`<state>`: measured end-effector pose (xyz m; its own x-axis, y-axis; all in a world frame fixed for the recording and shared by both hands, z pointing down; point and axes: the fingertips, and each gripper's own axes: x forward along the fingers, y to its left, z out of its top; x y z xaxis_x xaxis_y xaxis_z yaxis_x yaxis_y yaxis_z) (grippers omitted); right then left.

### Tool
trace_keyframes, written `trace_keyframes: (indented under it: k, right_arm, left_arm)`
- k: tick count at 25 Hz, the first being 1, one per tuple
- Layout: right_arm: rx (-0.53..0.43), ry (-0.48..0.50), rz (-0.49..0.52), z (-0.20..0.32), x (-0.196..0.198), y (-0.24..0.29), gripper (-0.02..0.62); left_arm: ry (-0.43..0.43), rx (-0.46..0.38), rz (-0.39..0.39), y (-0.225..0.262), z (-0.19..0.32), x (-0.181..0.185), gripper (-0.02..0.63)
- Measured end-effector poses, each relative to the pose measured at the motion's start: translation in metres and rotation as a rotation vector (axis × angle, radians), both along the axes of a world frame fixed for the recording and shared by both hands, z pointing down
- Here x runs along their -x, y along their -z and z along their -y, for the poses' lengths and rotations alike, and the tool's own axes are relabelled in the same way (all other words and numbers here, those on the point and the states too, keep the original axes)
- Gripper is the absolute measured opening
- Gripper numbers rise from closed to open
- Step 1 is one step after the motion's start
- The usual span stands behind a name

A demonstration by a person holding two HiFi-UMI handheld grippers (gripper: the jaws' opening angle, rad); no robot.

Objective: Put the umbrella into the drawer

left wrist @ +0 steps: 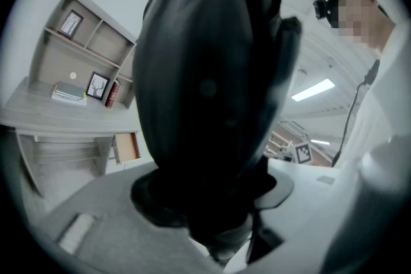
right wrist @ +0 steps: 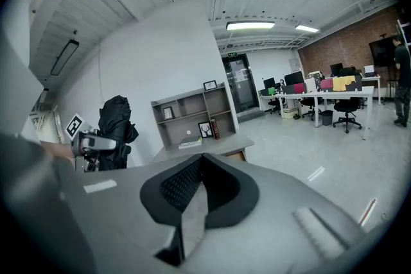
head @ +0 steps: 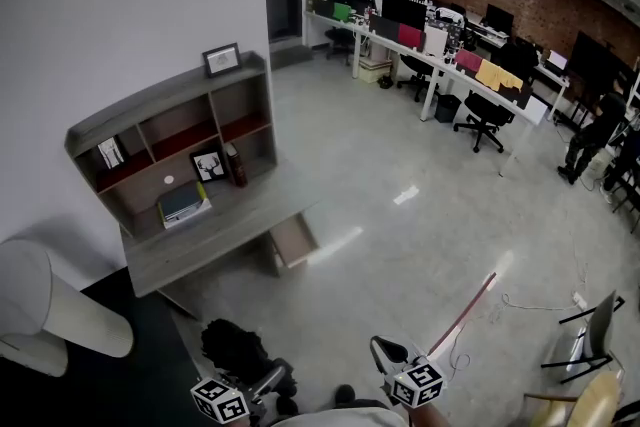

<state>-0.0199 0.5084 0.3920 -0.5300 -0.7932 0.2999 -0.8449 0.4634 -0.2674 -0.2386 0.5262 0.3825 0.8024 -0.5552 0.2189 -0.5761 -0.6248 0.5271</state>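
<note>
**Figure: carrying the umbrella toward the open drawer.** The folded black umbrella [left wrist: 205, 86] stands upright in the left gripper [head: 255, 373]. Its jaws are set wide and pressed on the lower part of the bundle, and the fabric bulges above them and fills most of the left gripper view. The right gripper [right wrist: 202, 163] has its jaws brought together with nothing between them. The umbrella is held in the air beside me, well apart from the bench [head: 200, 235]. The bench carries a shelf unit [head: 170, 105], and its drawer [head: 295, 240] is pulled out at the right-hand end.

**Handling, as I judge it:**
- **Weight and feel:** the load looks light. It is soft and compressible on the outside, with a stiff core of ribs and shaft under the cloth.
- **Grip:** the fabric looks smooth, so a grip on loose folds alone may creep.
- **Where to hold:** the best hold is across the bundle where the core backs the cloth, near the present one.
- **Snagging:** the slack canopy folds at the top could catch on the drawer's front edge.
- **Entry:** I expect to tip the umbrella level and feed it in lengthwise. I cannot tell from here whether the drawer is long enough.
</note>
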Motion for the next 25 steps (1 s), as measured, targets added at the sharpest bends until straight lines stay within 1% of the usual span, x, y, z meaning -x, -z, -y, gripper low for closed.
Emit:
trace_keyframes:
  k: [7, 17, 21, 25]
  right_arm:
    - [0.018, 0.007, 0.010, 0.006, -0.027, -0.008, 0.006]
    - [0.032, 0.045, 0.011, 0.021, -0.078, -0.019, 0.006]
    - [0.037, 0.055, 0.013, 0.027, -0.091, -0.022, 0.006]
    - [0.043, 0.060, 0.015, 0.030, -0.098, -0.027, 0.006]
  left_arm:
    - [0.033, 0.010, 0.001, -0.004, 0.002, -0.020, 0.245]
    - [0.082, 0.012, -0.002, -0.010, 0.005, -0.068, 0.245]
    - [0.092, 0.015, -0.006, -0.011, 0.007, -0.082, 0.245]
    - [0.098, 0.026, -0.009, -0.017, 0.009, -0.089, 0.245]
